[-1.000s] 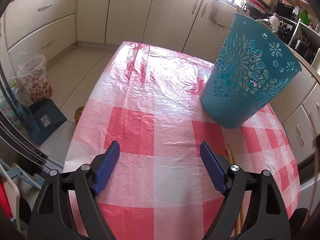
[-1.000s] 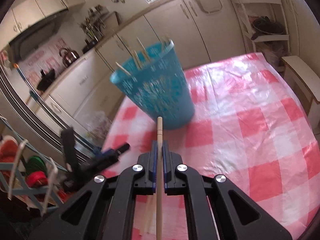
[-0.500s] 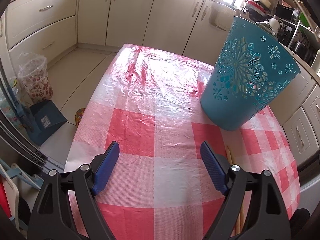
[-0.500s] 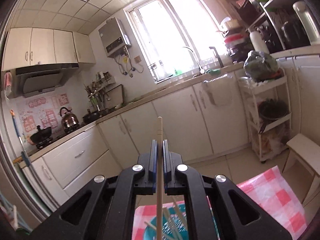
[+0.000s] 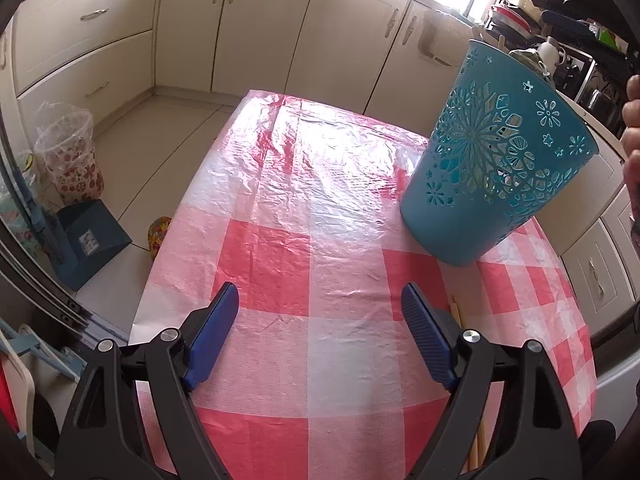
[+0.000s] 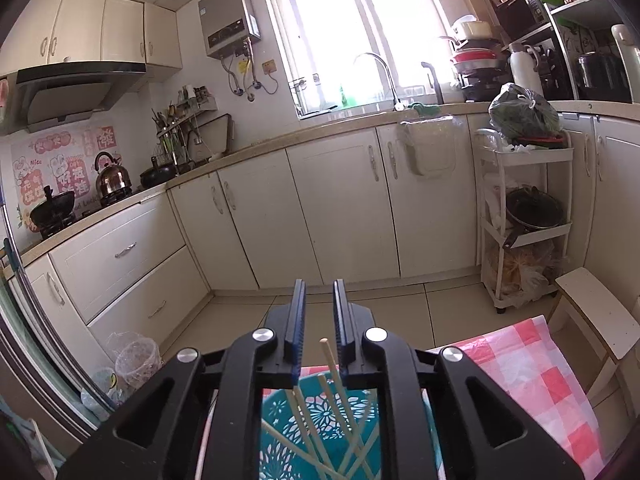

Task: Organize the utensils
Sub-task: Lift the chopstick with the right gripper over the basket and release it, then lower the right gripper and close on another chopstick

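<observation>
One wooden chopstick point(image 6: 329, 354) freed over teal perforated plastic basket point(image 6: 320, 412); right tool point(image 6: 319, 316) just parting, nothing pinched. Left tool point(image 5: 320, 312) wide, empty. Lift clear w/o knocking sticks.

A teal perforated basket point(image 5: 496, 168) with flower cut-outs stands upright on the checked worktop point(image 5: 304, 248), at two o'clock in the left wrist view. Pale wooden chopsticks point(image 6: 330, 400) lean inside it at mixed angles; two more chopsticks point(image 5: 460, 312) lie flat on the worktop at five o'clock.
</observation>
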`<control>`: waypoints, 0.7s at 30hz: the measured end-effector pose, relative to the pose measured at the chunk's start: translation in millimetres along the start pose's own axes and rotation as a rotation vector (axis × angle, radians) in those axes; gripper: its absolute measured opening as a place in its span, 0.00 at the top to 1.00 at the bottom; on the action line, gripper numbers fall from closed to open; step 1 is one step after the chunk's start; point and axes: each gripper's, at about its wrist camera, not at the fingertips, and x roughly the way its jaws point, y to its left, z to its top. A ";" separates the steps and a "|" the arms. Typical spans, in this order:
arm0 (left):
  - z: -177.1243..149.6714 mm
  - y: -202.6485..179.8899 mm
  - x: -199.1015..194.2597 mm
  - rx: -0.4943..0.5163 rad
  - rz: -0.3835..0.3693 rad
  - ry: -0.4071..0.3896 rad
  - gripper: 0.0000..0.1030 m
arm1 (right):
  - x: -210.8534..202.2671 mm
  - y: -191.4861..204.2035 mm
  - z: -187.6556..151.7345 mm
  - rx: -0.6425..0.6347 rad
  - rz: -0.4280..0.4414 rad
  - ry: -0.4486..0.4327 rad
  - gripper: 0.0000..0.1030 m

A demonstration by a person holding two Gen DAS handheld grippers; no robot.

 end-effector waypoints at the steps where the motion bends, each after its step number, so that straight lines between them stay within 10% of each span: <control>1: 0.0 0.5 -0.3 -0.003 0.002 -0.002 0.23 | -5.9 2.1 2.9 -0.004 0.010 -0.003 0.85; 9: 0.0 5.8 -4.8 -0.038 0.008 -0.028 0.19 | -93.8 2.3 -11.4 0.011 0.076 -0.043 0.67; 13: 0.5 8.0 -4.8 -0.053 0.009 -0.029 0.19 | -95.8 2.6 -91.3 -0.069 0.053 0.207 0.67; 16: 0.6 8.0 -4.5 -0.054 0.010 -0.030 0.19 | -72.9 -2.4 -158.0 -0.105 0.032 0.424 0.89; 21: 0.9 8.1 -4.5 -0.047 0.008 -0.028 0.19 | -44.8 -8.7 -195.9 -0.062 0.020 0.525 0.92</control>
